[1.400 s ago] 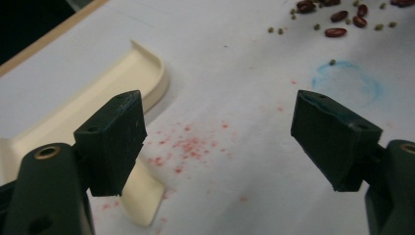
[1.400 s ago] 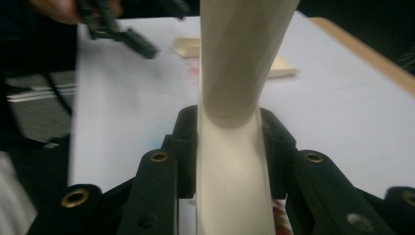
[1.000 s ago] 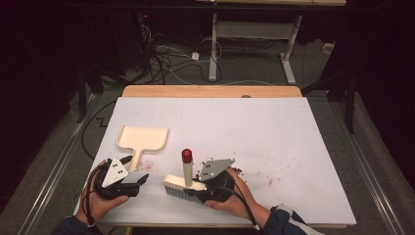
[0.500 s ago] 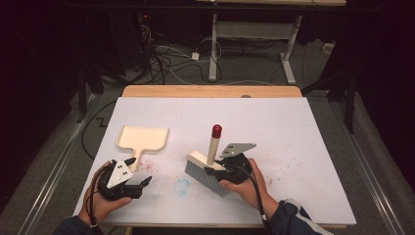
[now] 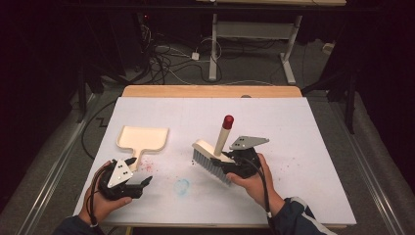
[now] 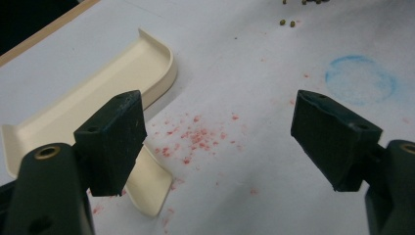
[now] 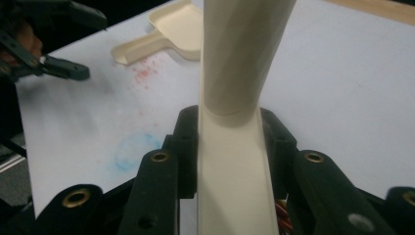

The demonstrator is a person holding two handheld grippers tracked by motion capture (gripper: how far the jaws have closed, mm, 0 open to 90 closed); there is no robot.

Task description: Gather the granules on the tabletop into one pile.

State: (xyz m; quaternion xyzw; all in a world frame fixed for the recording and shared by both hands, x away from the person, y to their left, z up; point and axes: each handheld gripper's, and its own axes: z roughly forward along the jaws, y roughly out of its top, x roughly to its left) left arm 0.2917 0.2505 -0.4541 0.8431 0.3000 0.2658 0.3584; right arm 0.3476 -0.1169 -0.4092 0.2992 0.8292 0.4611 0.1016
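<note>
A cream hand brush [image 5: 211,164] with a red-capped handle [image 5: 227,121] is lifted off the white table sheet, and my right gripper [image 5: 229,162] is shut on its back. In the right gripper view the jaws clamp the brush's cream stem [image 7: 240,58] from both sides. A cream dustpan [image 5: 143,138] lies flat at the left, handle toward me. My left gripper [image 5: 142,183] rests open near the front left edge. Its jaws [image 6: 225,127] stand wide apart with nothing between them, just beside the dustpan's handle [image 6: 147,188].
Red crumbs [image 6: 195,139] lie scattered by the dustpan handle, with fainter red specks [image 5: 288,164] to the right of the brush. A smudged blue ring [image 5: 182,186] marks the sheet in front of the brush. A few small dark pellets [image 6: 288,22] lie farther out.
My right gripper has carried the brush to the right and slightly up, away from the left gripper. The left gripper and the dustpan have stayed put.
</note>
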